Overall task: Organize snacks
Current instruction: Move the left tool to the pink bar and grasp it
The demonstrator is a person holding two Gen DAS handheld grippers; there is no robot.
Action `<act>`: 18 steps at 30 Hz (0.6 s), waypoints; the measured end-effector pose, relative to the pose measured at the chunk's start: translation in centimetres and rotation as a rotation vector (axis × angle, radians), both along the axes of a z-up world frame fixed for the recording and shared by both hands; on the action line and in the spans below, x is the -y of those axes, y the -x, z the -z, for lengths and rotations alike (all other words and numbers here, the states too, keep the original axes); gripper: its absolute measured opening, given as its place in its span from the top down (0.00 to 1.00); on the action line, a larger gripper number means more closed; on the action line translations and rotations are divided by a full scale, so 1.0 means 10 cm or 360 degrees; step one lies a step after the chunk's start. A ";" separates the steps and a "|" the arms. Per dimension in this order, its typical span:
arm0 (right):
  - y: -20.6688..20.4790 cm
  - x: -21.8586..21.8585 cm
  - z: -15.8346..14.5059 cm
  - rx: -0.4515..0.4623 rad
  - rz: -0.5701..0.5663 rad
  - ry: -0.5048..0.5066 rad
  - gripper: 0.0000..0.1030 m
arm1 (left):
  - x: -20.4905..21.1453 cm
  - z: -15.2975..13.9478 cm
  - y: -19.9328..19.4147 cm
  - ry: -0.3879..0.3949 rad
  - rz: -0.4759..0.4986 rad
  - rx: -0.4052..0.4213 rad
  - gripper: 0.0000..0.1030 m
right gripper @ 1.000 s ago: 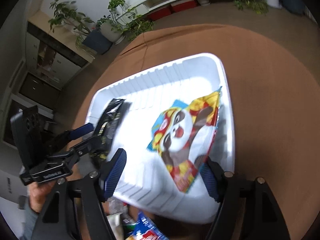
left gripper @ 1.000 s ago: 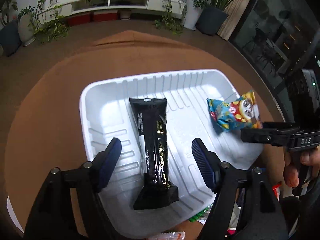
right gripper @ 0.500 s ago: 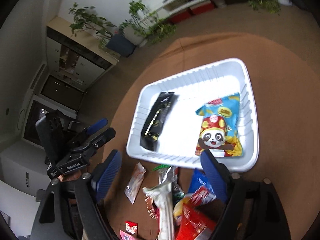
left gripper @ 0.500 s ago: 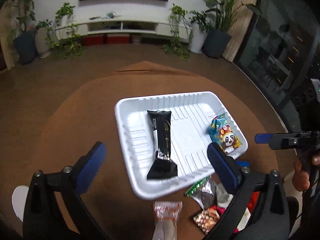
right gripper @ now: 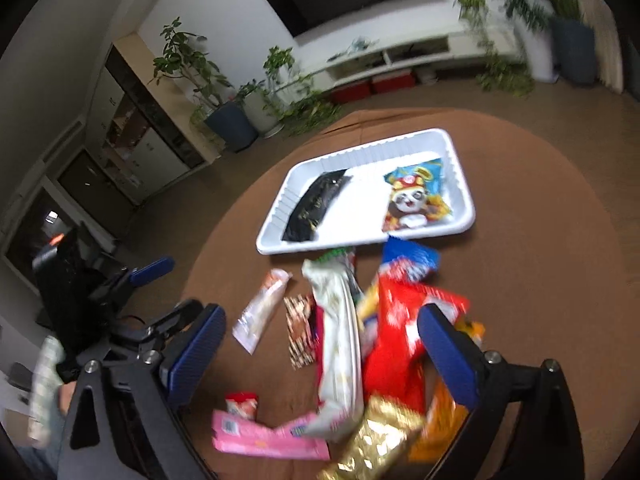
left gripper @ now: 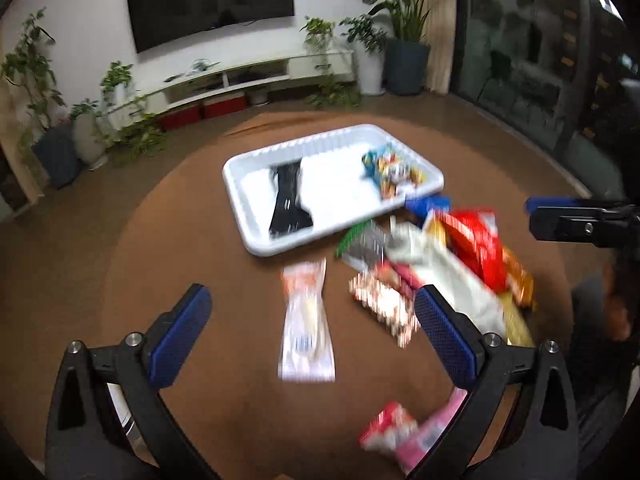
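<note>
A white tray [left gripper: 236, 196] [right gripper: 460, 168] sits far out on the round brown table. In it lie a black packet [left gripper: 289, 196] [right gripper: 316, 210] on the left and a panda packet [left gripper: 390, 172] [right gripper: 416, 200] on the right. My left gripper [left gripper: 311, 292] hangs open well back from the tray, above a clear orange-ended packet [left gripper: 306, 320] that lies on the table. My right gripper [right gripper: 322, 312] is over the loose snack pile, its jaws opening with nothing gripped. In that pile, below its fingers, are a red bag [right gripper: 400, 332] and a long white packet [right gripper: 338, 340].
More loose snacks lie in front of the tray: a blue packet [right gripper: 408, 260], a pink packet [right gripper: 264, 440], a gold one [right gripper: 376, 440] and a small patterned bar [left gripper: 384, 308]. Bare brown tabletop [left gripper: 168, 240] spreads to the left. Plants and a low TV shelf stand beyond.
Both grippers have opened wider and pulled back and up from the tray, leaving the black and panda packets lying in it. The loose snack pile has come into view.
</note>
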State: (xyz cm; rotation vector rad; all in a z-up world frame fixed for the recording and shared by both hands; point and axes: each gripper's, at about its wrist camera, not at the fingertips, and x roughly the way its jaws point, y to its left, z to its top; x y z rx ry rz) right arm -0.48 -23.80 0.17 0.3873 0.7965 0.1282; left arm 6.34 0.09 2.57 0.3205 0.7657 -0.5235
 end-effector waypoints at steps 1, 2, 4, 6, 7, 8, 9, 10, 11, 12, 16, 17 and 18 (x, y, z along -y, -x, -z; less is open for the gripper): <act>0.09 -0.05 0.01 0.0012 0.0007 0.0060 0.05 | 0.01 0.02 0.14 -0.0021 0.0022 0.0030 0.00; 0.20 -0.11 0.02 0.0023 0.0024 0.0128 0.05 | 0.04 0.06 0.30 -0.0047 0.0069 0.0042 0.00; 0.36 -0.18 0.08 0.0007 0.0072 0.0184 0.05 | 0.15 0.17 0.52 -0.0132 0.0156 0.0025 0.00; 0.49 -0.18 0.15 -0.0030 0.0109 0.0124 0.06 | 0.27 0.30 0.70 -0.0262 0.0235 0.0038 0.00; 0.54 -0.17 0.19 -0.0048 0.0129 0.0087 0.06 | 0.31 0.35 0.78 -0.0309 0.0264 0.0038 0.00; 0.58 -0.17 0.21 -0.0057 0.0144 0.0069 0.06 | 0.36 0.41 0.84 -0.0346 0.0292 0.0027 0.00; 0.62 -0.17 0.24 -0.0075 0.0163 0.0053 0.06 | 0.39 0.45 0.87 -0.0359 0.0319 0.0009 0.00; 0.65 -0.17 0.29 -0.0112 0.0175 0.0052 0.06 | 0.42 0.48 0.92 -0.0363 0.0361 -0.0017 0.00; 0.67 -0.18 0.33 -0.0145 0.0177 0.0060 0.06 | 0.45 0.51 0.93 -0.0371 0.0388 -0.0025 0.00; 0.69 -0.19 0.36 -0.0168 0.0181 0.0069 0.06 | 0.49 0.52 0.96 -0.0389 0.0418 -0.0023 0.00; 0.76 -0.17 0.46 -0.0225 0.0210 0.0076 0.06 | 0.61 0.54 1.03 -0.0473 0.0562 -0.0028 0.00; 0.77 -0.16 0.48 -0.0232 0.0221 0.0073 0.06 | 0.64 0.55 1.02 -0.0502 0.0593 -0.0035 0.00; 0.78 -0.13 0.50 -0.0242 0.0233 0.0066 0.07 | 0.65 0.57 1.01 -0.0518 0.0612 -0.0041 0.00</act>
